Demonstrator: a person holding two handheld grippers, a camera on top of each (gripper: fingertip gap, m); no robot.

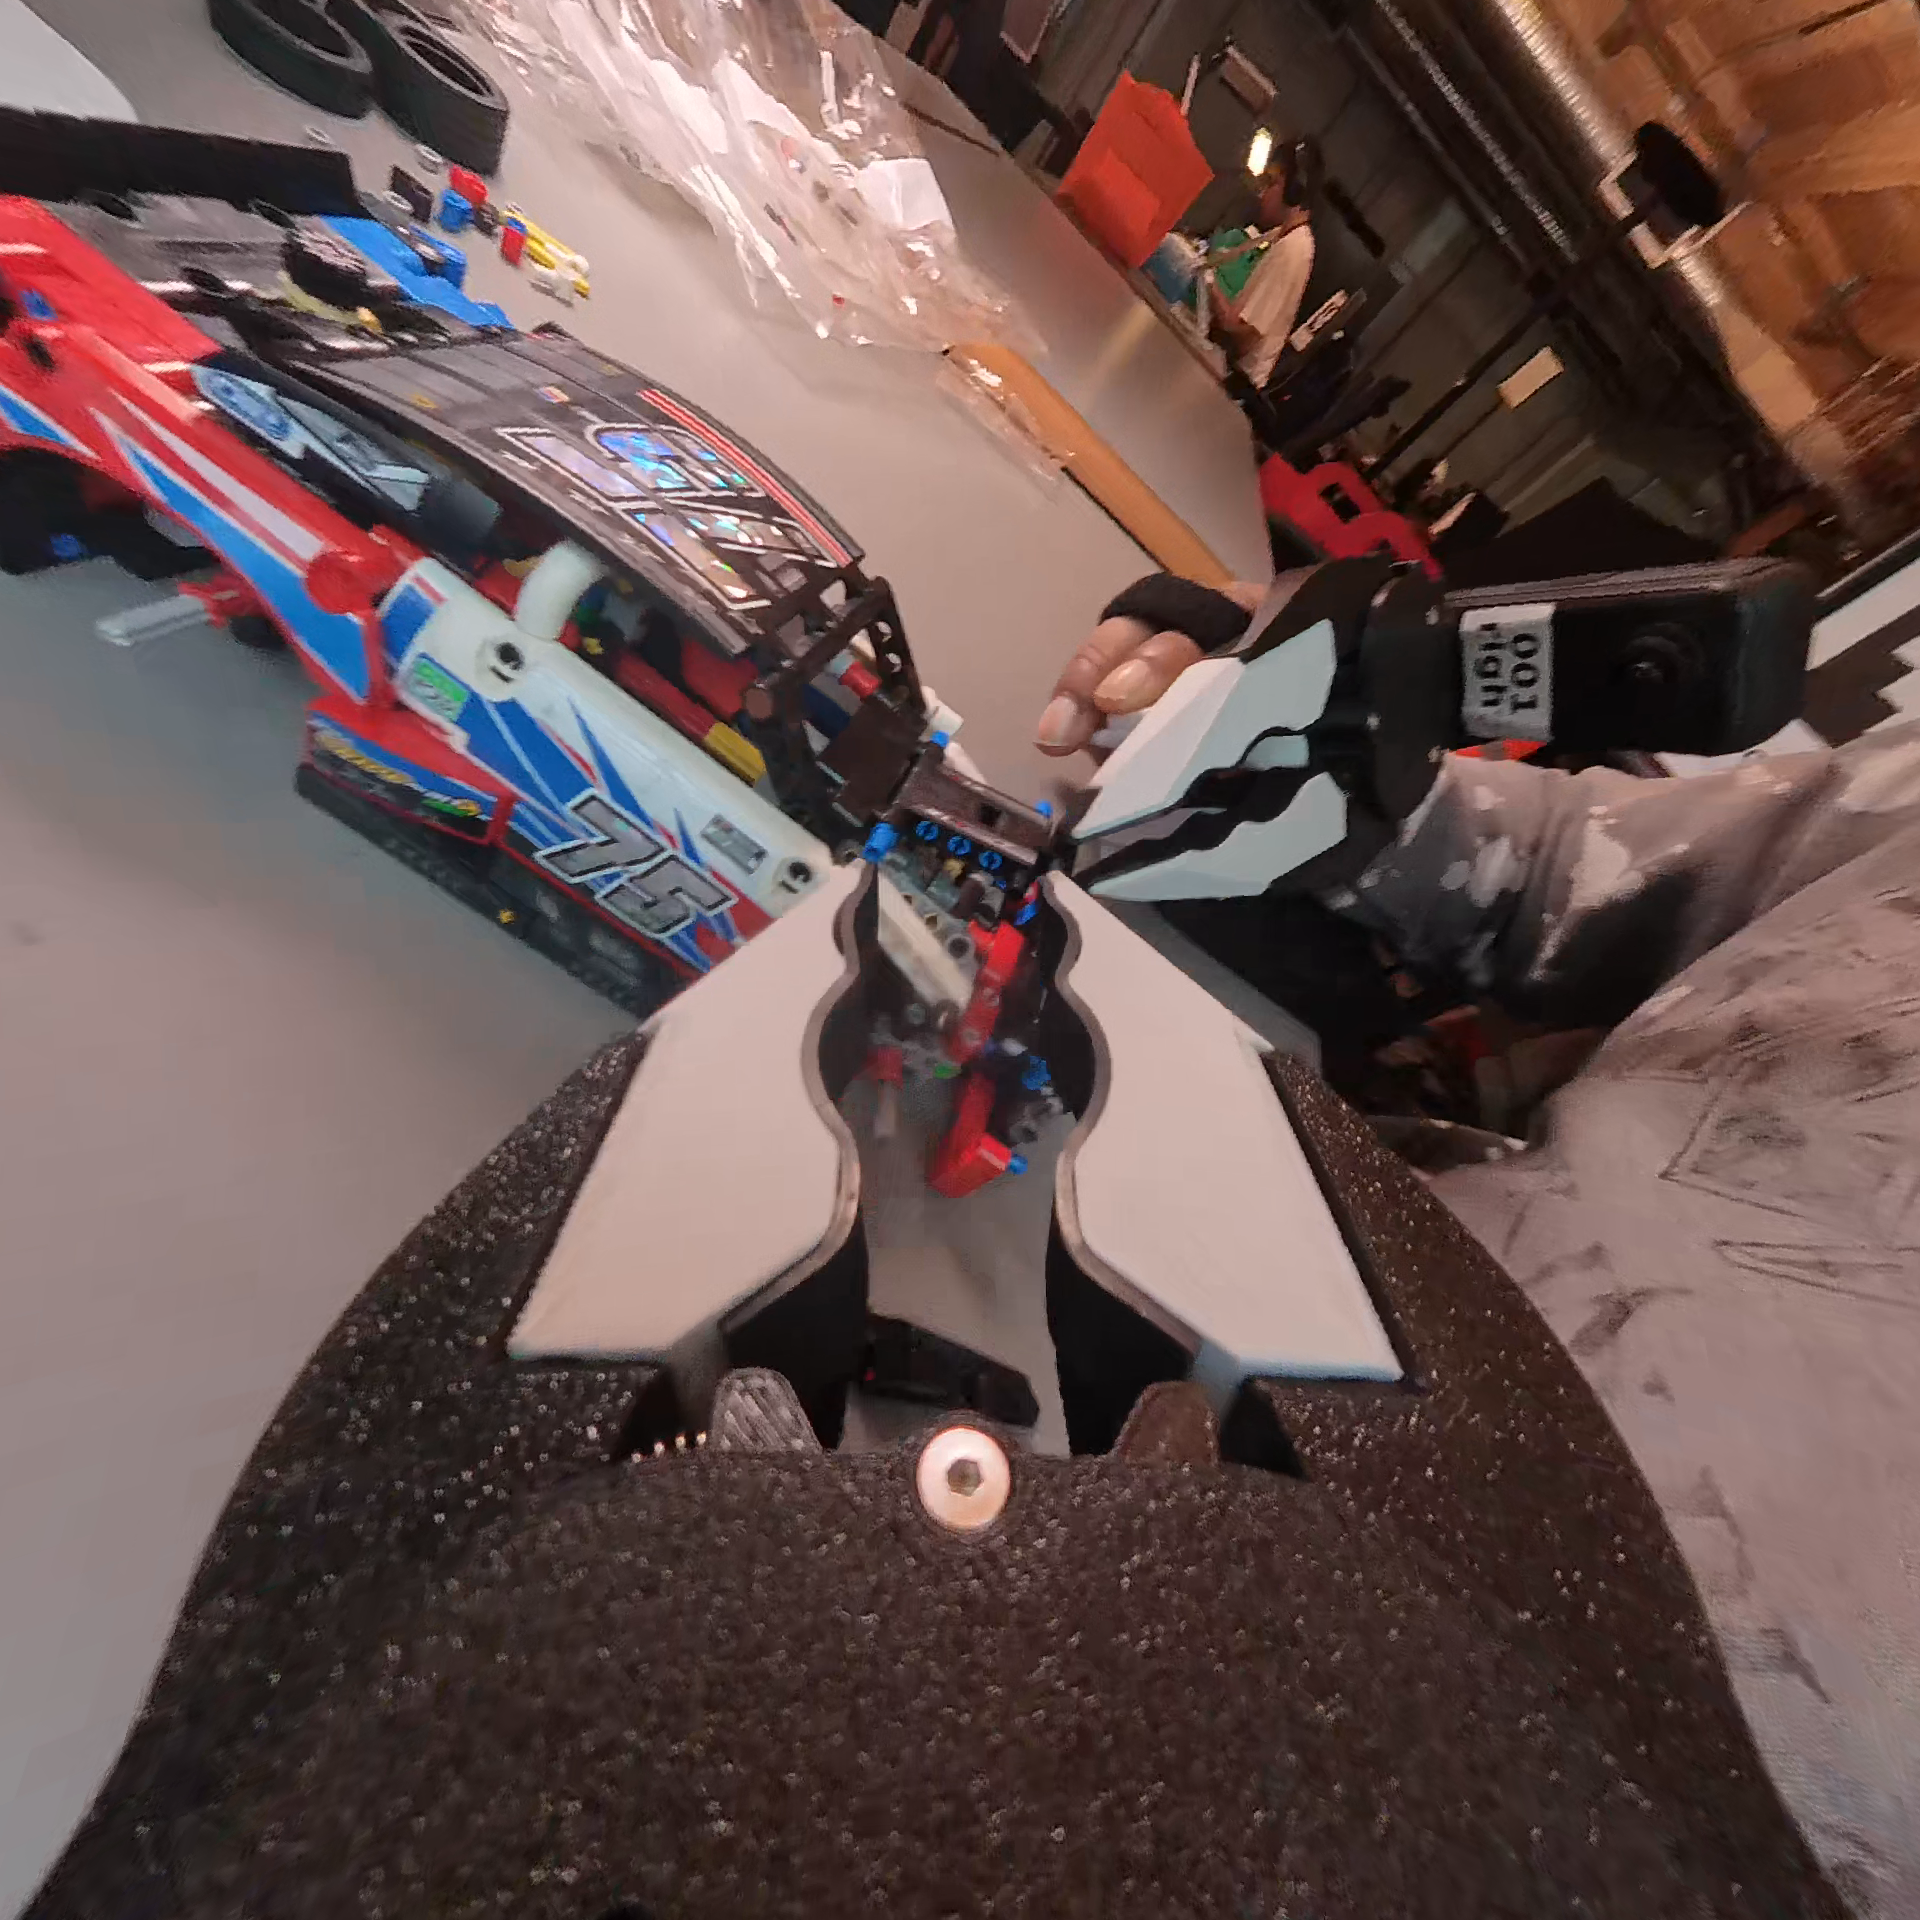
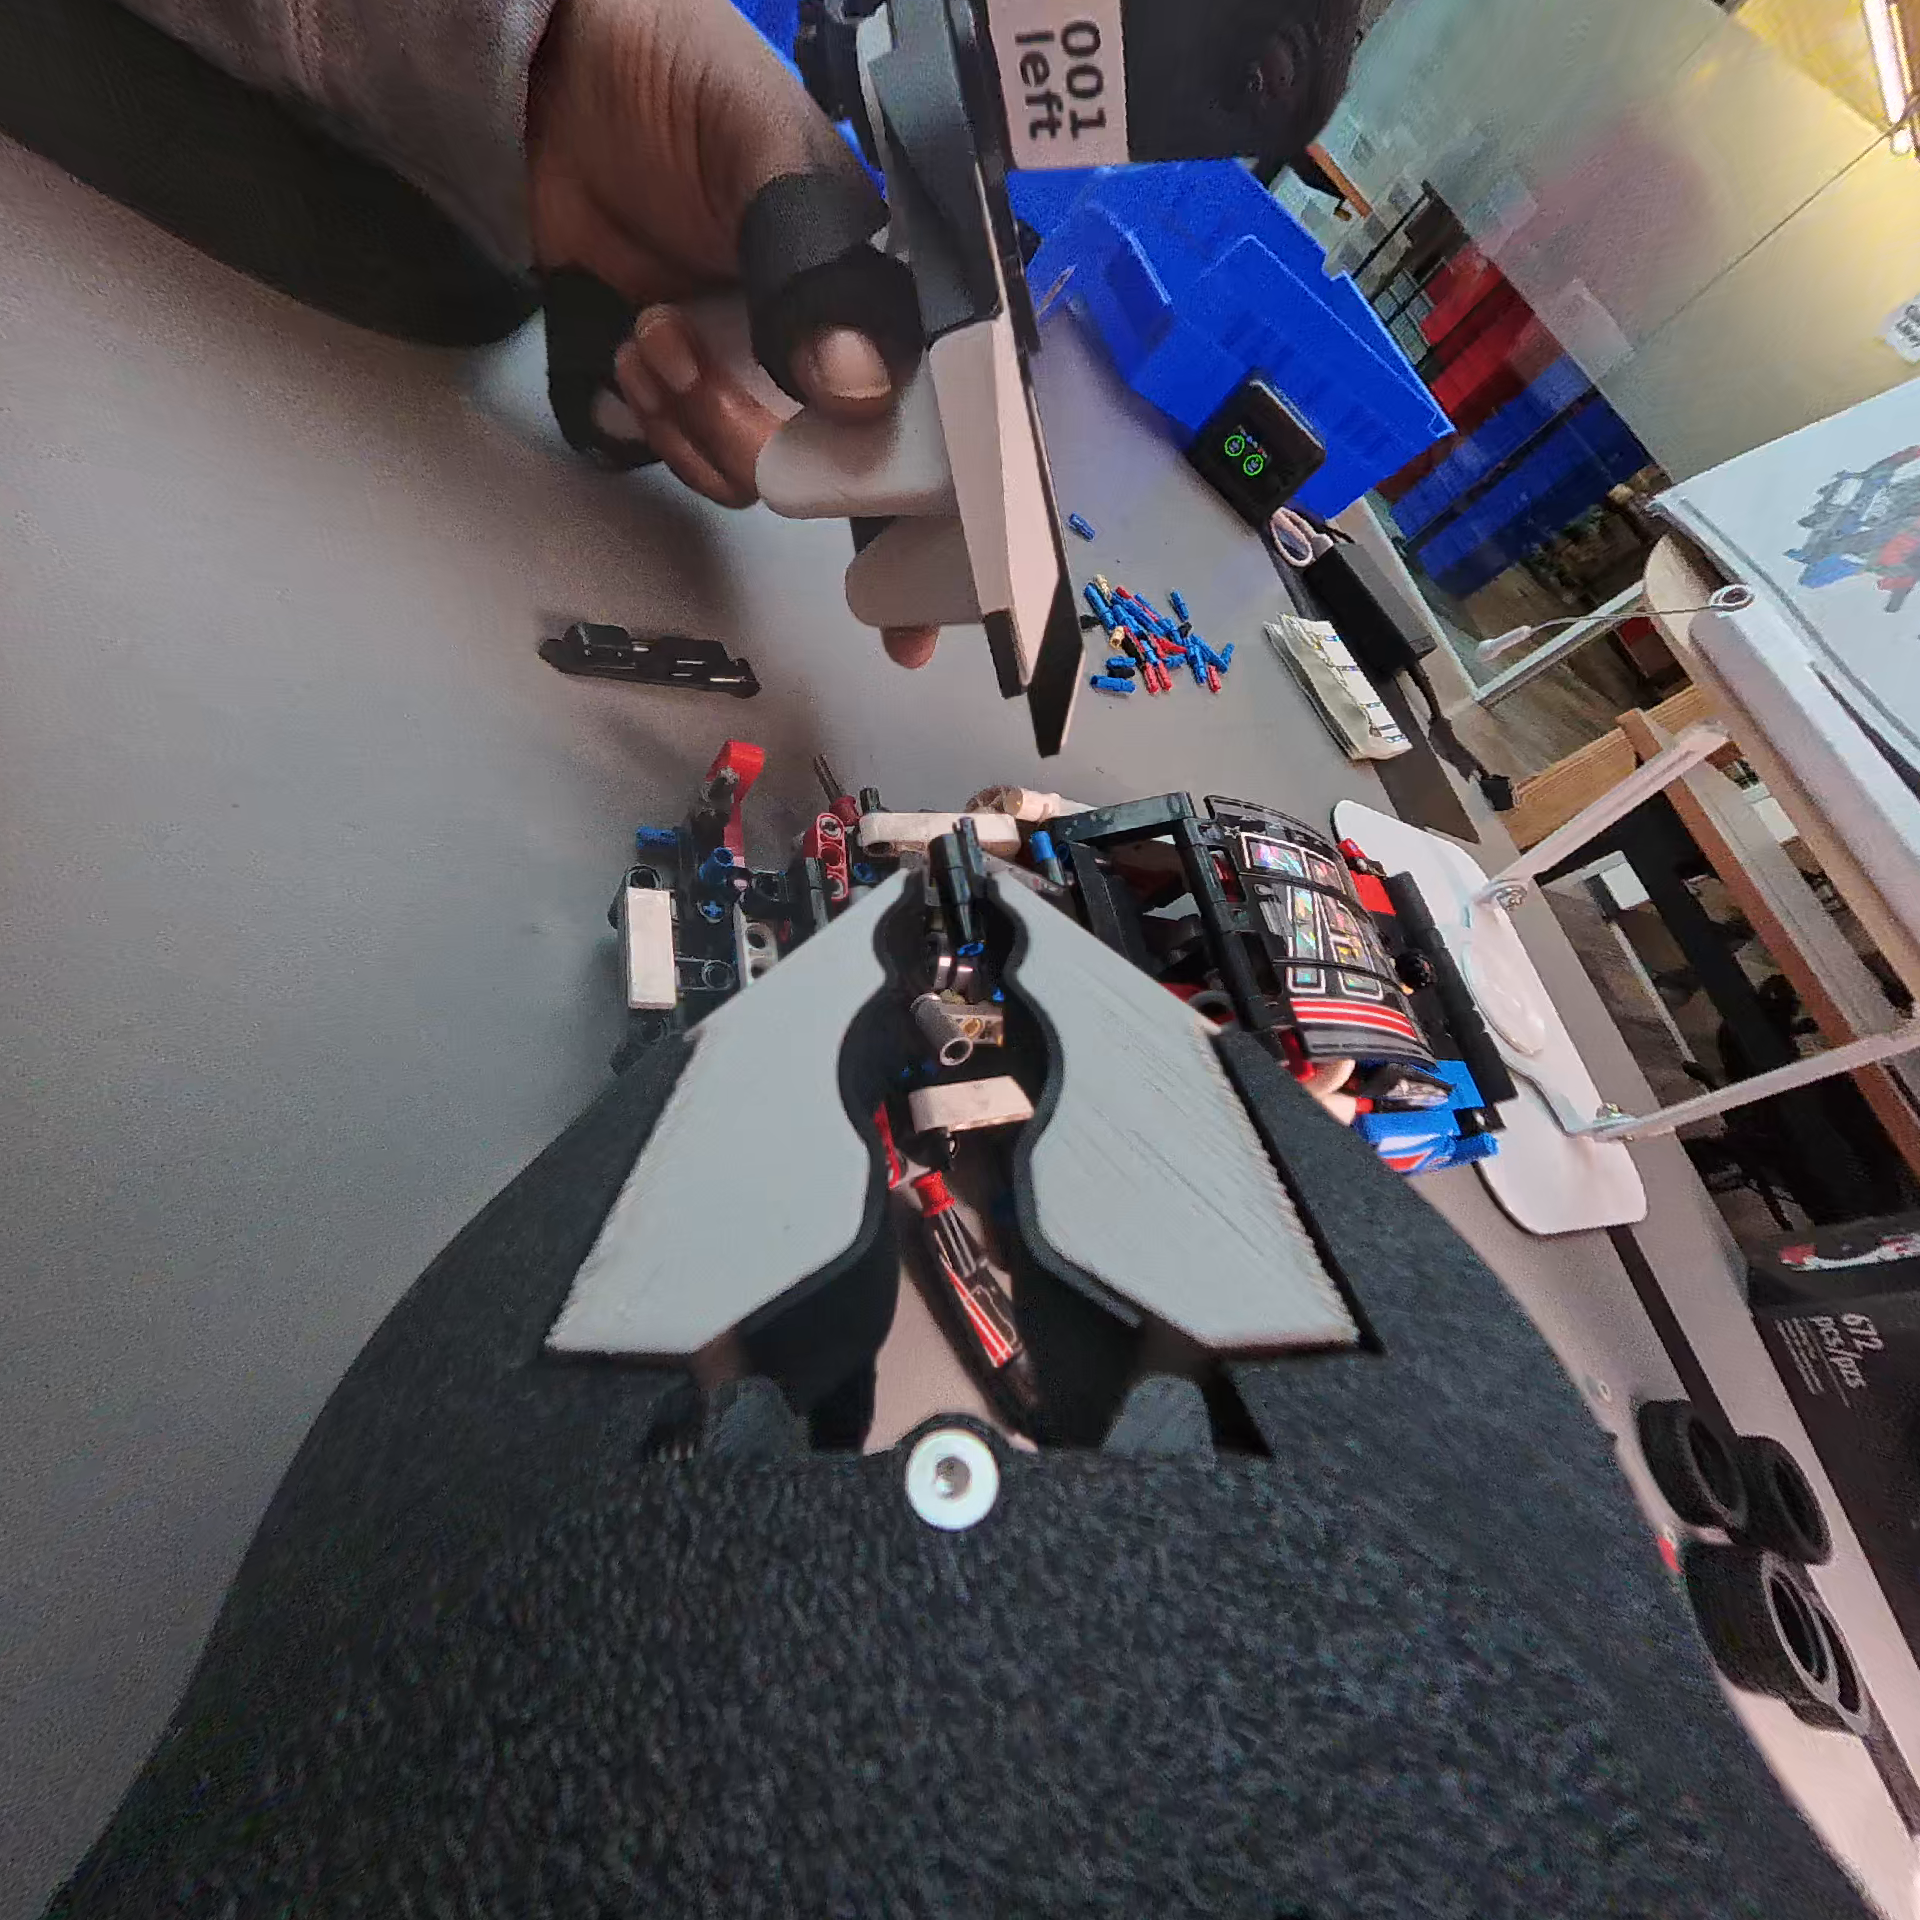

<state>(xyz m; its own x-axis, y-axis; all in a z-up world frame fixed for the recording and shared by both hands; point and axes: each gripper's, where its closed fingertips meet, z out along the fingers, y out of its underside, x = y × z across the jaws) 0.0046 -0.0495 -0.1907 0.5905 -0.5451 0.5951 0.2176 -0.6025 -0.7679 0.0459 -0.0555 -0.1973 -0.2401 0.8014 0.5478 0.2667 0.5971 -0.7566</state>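
Gripping the brick car (image 1: 540, 644) on both sides — my left gripper (image 1: 951, 883) narrow on its chassis end (image 1: 966, 997), my right gripper (image 2: 961, 883) pinching a black piece (image 2: 958, 883). White labels (image 1: 1507, 665) mark both tools. Loose pins (image 2: 1148, 639) and tyres (image 2: 1756, 1558) lie nearby — blue bins (image 2: 1226, 312) behind.

Workshop — blue storage bins (image 2: 1247, 301), exposed ducting (image 1: 1558, 135).

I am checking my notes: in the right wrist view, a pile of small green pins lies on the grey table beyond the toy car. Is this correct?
Not quite: the pins are mostly blue, with some red, not green. The right wrist view shows them lying on the grey table beyond the toy car.
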